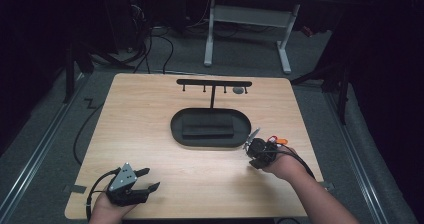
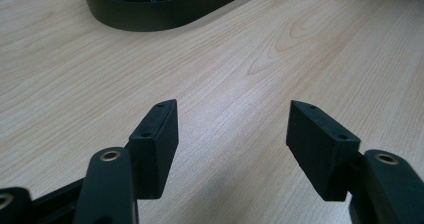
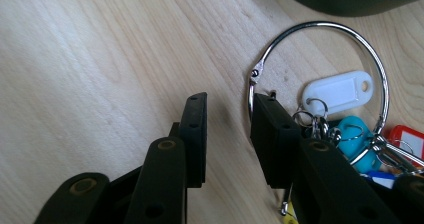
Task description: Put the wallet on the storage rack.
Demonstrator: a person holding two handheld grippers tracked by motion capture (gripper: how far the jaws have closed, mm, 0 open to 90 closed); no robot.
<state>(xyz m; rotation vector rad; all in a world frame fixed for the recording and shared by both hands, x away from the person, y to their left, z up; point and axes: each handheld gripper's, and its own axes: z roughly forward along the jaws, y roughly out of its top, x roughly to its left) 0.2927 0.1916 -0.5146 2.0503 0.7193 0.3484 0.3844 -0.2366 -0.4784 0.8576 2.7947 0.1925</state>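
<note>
Wooden table (image 1: pixel 150 134), dim lab; hook stand (image 1: pixel 213 84) still bare. Your right gripper (image 3: pixel 227 129), jaws narrowed, nothing pinched, sits beside the key ring (image 3: pixel 320 74) near the black tray (image 1: pixel 210 127). Your left gripper (image 2: pixel 232 144) is wide open, empty. Grasp and hanging remain.

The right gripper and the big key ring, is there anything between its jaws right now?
No. In the right gripper view, the right gripper has only bare table between its jaws; the key ring sits against the outside of one jaw.
</note>
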